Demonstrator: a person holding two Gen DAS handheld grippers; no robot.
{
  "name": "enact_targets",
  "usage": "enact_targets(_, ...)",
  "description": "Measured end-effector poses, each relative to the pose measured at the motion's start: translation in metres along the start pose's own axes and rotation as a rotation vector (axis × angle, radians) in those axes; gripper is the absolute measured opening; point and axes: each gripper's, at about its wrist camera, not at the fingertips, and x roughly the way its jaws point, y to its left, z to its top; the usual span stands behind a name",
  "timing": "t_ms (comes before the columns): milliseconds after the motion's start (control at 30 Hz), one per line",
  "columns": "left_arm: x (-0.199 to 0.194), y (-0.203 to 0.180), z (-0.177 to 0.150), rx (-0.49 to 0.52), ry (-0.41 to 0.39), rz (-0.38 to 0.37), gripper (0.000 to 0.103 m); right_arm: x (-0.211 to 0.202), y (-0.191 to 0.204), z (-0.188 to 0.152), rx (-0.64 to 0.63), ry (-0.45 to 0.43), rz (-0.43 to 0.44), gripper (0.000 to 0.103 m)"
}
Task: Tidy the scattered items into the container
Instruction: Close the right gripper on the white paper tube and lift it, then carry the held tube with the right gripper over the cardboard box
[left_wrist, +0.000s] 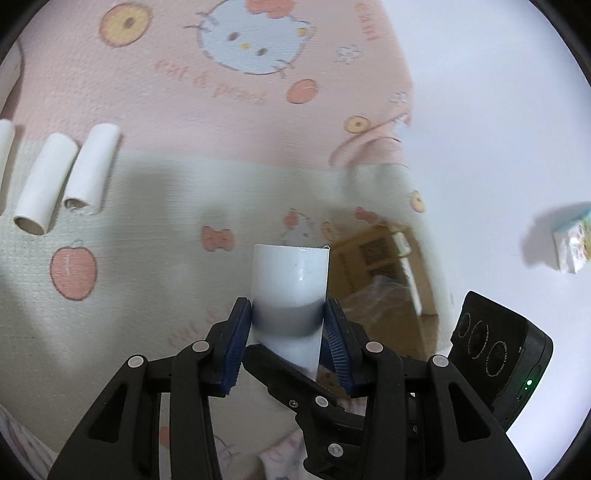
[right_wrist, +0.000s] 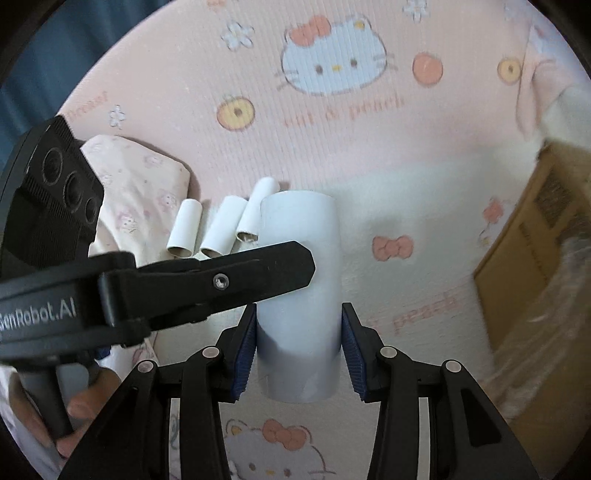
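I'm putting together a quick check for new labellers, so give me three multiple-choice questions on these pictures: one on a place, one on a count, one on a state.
1. In the right wrist view, the cardboard box is at:
A the left edge; B the right edge; C the top centre.
2. Small tubes lying on the mat:
A one; B three; C six.
3. The left gripper is:
A open and empty; B closed on a spoon; C closed on the large white tube.

Answers:
1. B, the brown box fills the right edge.
2. B, three lie side by side.
3. C, both blue pads press its sides.
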Motion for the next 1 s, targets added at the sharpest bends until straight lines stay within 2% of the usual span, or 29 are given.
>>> enact_targets(167,0.005,-0.029,-0.013,0.031,0.002,-0.039,0.044,-0.033,-0.003,-0.002,-0.003,-0.055,-0.006,0.041)
enact_targets(267,0.005,-0.056,-0.014,0.095,-0.011,-0.026,0.044,-0.054,-0.014,0.0,0.019,-0.089,-0.002,0.041)
enact_targets(400,0.008,-0.091,-0.007,0.161,-0.031,0.001,0.044,-0.076,-0.03,0.007,0.058,-0.139,0.009,0.041)
enact_targets(567,0.018,-0.126,0.009,0.2,-0.025,-0.008,0.044,-0.104,-0.048,0.021,0.084,-0.19,0.004,0.041)
enact_targets(767,0.054,-0.175,0.019,0.277,0.022,-0.023,0.044,-0.137,-0.085,0.035,0.08,-0.205,-0.042,0.041)
enact_targets(1000,0.105,-0.226,0.019,0.356,0.086,-0.039,0.044,-0.168,-0.146,0.035,0.152,-0.206,-0.095,0.041)
